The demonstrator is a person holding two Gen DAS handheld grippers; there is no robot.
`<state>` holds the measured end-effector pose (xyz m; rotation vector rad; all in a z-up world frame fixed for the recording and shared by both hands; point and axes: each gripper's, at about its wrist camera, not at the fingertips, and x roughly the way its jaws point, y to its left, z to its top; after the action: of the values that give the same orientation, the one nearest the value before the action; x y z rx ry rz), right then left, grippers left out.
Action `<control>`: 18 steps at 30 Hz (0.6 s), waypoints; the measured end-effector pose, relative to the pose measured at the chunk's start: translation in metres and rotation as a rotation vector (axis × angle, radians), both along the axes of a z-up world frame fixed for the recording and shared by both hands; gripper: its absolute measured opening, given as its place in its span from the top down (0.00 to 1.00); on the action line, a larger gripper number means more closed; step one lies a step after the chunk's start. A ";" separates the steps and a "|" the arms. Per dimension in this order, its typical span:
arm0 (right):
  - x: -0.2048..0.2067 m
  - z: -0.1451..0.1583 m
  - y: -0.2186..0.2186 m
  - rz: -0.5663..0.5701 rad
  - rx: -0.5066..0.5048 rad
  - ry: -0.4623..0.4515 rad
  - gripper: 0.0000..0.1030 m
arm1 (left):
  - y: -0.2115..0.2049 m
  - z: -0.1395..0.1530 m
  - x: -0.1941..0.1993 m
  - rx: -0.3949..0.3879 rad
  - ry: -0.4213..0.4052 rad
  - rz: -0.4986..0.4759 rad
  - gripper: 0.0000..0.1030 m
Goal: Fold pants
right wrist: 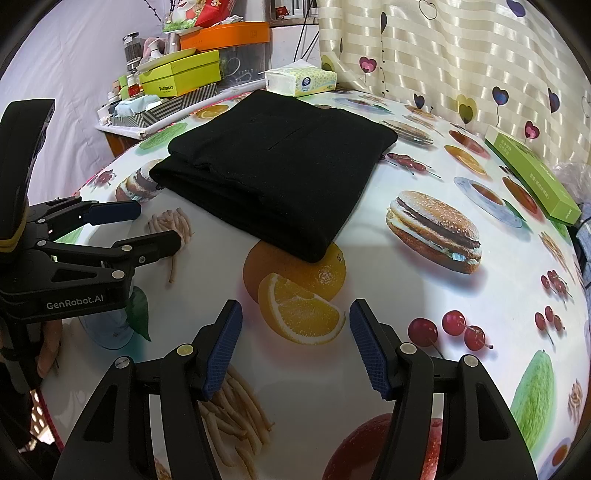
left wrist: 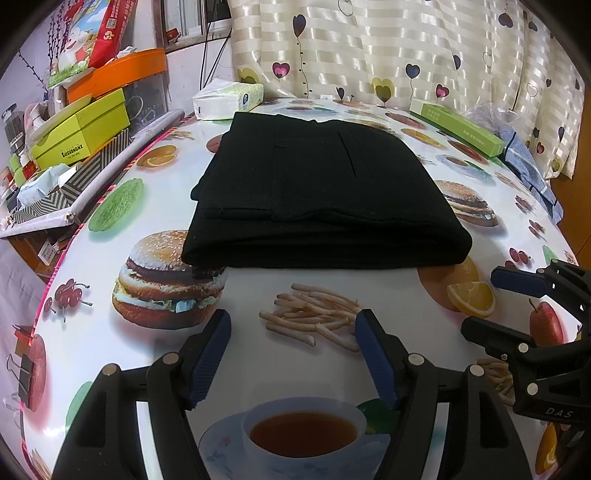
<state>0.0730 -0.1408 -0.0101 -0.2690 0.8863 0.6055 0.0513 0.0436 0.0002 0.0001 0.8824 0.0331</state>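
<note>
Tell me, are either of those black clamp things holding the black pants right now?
No. The pants lie folded on the table, and both the left gripper and right gripper hover open short of them.

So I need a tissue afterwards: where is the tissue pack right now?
The tissue pack lies at the table's far edge, just behind the folded black pants, by the curtain, upper left in both views.

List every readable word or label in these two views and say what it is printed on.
"GenRobot.AI": body of the left gripper.
"DAS": body of the right gripper.
"SHISHANGNX", roughly: side of the yellow-green box.
Print on the long green box, tissue pack and red package: too small to read.
</note>
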 end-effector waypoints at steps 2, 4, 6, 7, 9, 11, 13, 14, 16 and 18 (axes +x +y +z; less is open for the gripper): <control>0.000 0.000 0.000 0.000 0.000 0.000 0.41 | 0.000 0.000 0.000 0.000 0.000 0.000 0.30; 0.000 0.000 0.000 0.000 0.000 0.000 0.41 | 0.000 0.000 0.000 0.000 0.000 0.000 0.30; 0.000 0.000 0.000 0.000 0.000 0.000 0.40 | 0.000 0.000 0.000 0.000 0.000 0.000 0.29; 0.000 0.000 0.000 0.000 0.000 0.000 0.40 | 0.000 0.000 0.000 0.000 0.000 0.000 0.29; 0.000 0.000 0.000 0.000 0.000 0.000 0.40 | 0.000 0.000 0.000 0.001 0.000 -0.001 0.29; 0.000 0.000 0.000 0.000 0.000 0.000 0.40 | 0.000 0.000 0.000 0.000 0.000 -0.001 0.29; 0.000 0.000 0.000 0.000 0.000 0.000 0.40 | 0.001 0.000 0.000 0.000 0.000 -0.001 0.29; 0.000 0.000 0.000 0.000 0.000 0.000 0.40 | 0.001 0.000 0.000 0.000 0.000 -0.001 0.28; 0.000 0.000 0.000 0.000 0.000 0.000 0.40 | 0.001 0.000 0.000 -0.001 0.000 -0.001 0.28; 0.000 0.000 0.000 0.000 0.000 0.000 0.40 | 0.001 0.000 0.001 -0.001 0.001 -0.001 0.28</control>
<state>0.0731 -0.1405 -0.0101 -0.2686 0.8866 0.6058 0.0518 0.0441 0.0002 -0.0001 0.8829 0.0320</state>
